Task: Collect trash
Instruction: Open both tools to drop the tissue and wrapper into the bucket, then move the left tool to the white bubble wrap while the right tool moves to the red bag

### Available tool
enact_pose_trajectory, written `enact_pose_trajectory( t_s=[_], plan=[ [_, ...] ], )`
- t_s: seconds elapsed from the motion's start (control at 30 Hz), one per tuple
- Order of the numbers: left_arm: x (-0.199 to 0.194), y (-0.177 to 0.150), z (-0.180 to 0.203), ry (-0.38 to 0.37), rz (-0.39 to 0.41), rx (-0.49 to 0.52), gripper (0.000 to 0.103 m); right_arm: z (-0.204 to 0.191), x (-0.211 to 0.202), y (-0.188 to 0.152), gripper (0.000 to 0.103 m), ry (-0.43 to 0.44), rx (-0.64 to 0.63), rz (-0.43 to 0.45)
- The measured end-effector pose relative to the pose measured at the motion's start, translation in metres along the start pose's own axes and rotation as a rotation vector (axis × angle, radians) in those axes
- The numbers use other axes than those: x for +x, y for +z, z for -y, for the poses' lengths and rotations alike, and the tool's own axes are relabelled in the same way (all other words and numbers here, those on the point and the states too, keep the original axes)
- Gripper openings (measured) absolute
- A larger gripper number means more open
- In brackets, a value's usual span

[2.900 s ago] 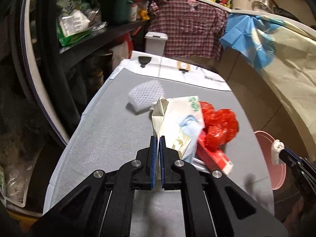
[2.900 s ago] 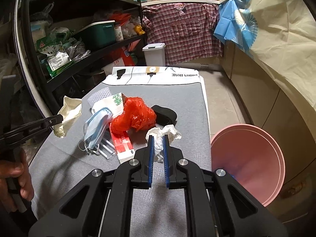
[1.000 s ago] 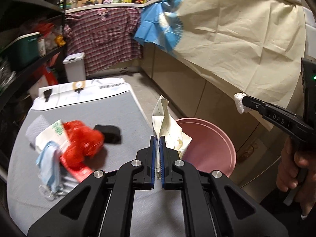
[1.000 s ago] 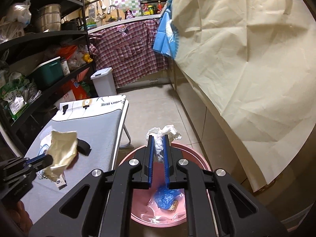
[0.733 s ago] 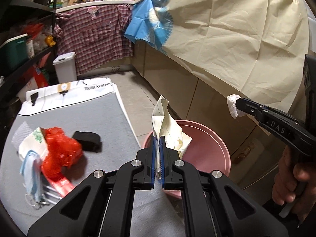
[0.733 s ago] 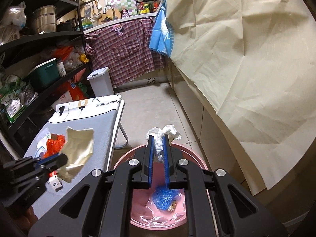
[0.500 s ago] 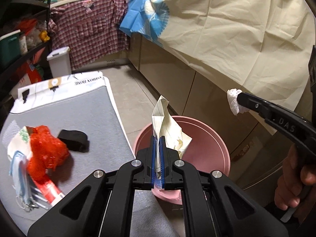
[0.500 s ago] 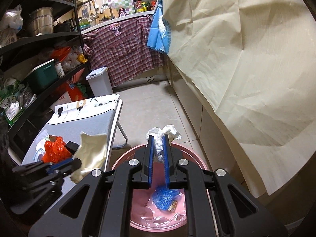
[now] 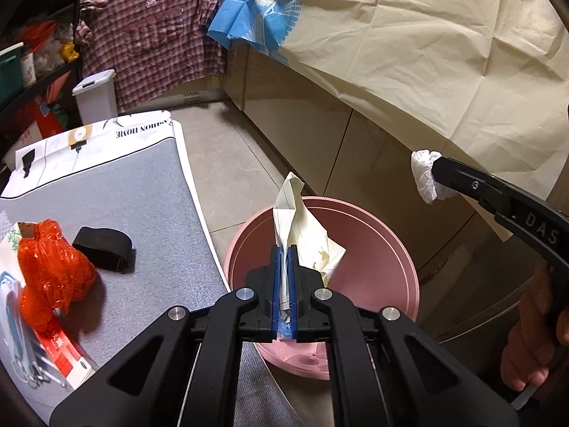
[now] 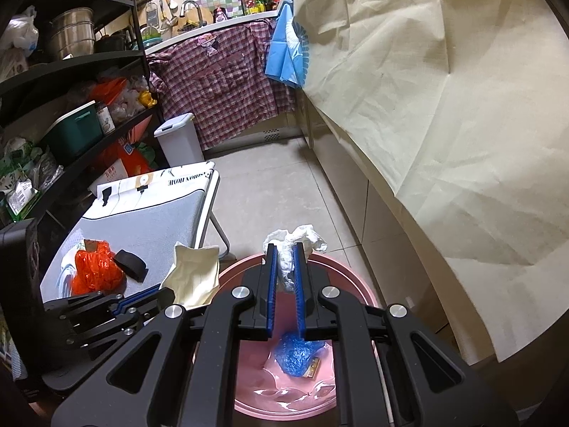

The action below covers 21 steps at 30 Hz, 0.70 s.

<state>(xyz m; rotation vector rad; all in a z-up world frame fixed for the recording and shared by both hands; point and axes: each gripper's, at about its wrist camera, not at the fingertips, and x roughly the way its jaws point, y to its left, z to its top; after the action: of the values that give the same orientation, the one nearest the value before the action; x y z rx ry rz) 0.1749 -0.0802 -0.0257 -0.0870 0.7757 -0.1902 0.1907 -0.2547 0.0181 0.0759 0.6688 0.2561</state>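
My left gripper (image 9: 283,249) is shut on a cream paper wrapper (image 9: 306,235) and holds it over the near rim of the pink bin (image 9: 387,249) on the floor. My right gripper (image 10: 284,249) is shut on a crumpled white tissue (image 10: 295,240) above the same pink bin (image 10: 352,284), which holds blue plastic trash (image 10: 298,352). The right gripper also shows in the left wrist view (image 9: 435,169) with the tissue (image 9: 423,176). The left gripper shows in the right wrist view (image 10: 161,290) with the wrapper (image 10: 193,272).
A grey folding table (image 9: 117,192) carries a red plastic bag (image 9: 49,270), a black band (image 9: 105,243), a red and white box (image 9: 60,352) and a face mask (image 9: 10,316). A cream sheet (image 9: 444,49) covers the cabinets at right. Shelves (image 10: 71,114) stand at left.
Both grippers have swung from the table to the pink bin. The left gripper has come closer over the bin's rim in the last second. Both still hold their trash.
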Motion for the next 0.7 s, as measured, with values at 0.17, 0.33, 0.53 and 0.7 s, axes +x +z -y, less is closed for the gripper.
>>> enact_pose_trajectory(
  t_s=[0.17,0.33,0.53,0.7],
  plan=[
    [0.008,0.000,-0.002,-0.008,-0.027,-0.017,0.005,0.003,0.003,-0.001,0.013,-0.004,-0.001,-0.014],
    [0.018,0.002,-0.002,-0.012,-0.072,-0.007,0.024,0.002,0.010,-0.003,0.029,-0.020,-0.007,-0.037],
    [0.011,-0.004,-0.014,-0.004,-0.060,-0.044,0.032,0.006,0.009,-0.003,0.047,-0.033,0.012,-0.027],
    [-0.010,-0.009,-0.022,0.010,-0.024,-0.036,0.032,0.005,0.006,-0.002,0.047,-0.033,0.006,-0.011]
  ],
)
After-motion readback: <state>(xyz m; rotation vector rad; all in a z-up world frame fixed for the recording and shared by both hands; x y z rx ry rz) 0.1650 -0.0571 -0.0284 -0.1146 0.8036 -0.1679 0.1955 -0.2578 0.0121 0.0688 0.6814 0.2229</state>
